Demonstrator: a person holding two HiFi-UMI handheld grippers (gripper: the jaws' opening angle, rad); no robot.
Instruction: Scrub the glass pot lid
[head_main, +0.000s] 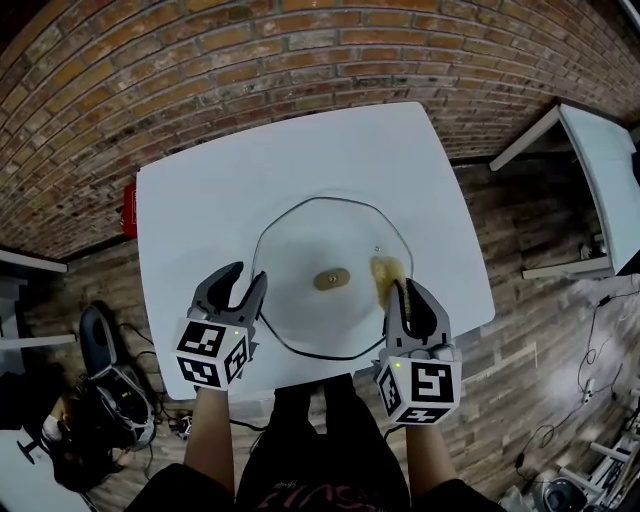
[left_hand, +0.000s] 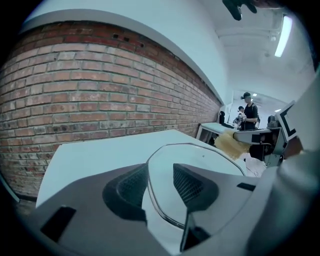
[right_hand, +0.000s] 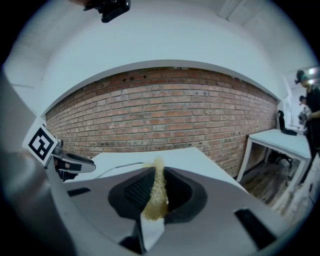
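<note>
The glass pot lid (head_main: 320, 230) lies flat on the white table (head_main: 200, 190), its brown knob (head_main: 331, 279) at the centre. My left gripper (head_main: 248, 275) is open, a jaw on either side of the lid's left rim and neither pad pressing on it. In the left gripper view the lid (left_hand: 200, 160) runs between the jaws of the left gripper (left_hand: 160, 172). My right gripper (head_main: 405, 290) is shut on a yellow scrub pad (head_main: 386, 272), which rests on the lid's right part. In the right gripper view the scrub pad (right_hand: 156, 192) stands upright in the right gripper (right_hand: 156, 175).
A red object (head_main: 129, 218) hangs at the table's left edge. A second white table (head_main: 600, 170) stands to the right. Bags and cables (head_main: 100, 400) lie on the floor at the left. A brick wall is behind, and people (left_hand: 248, 116) stand far off.
</note>
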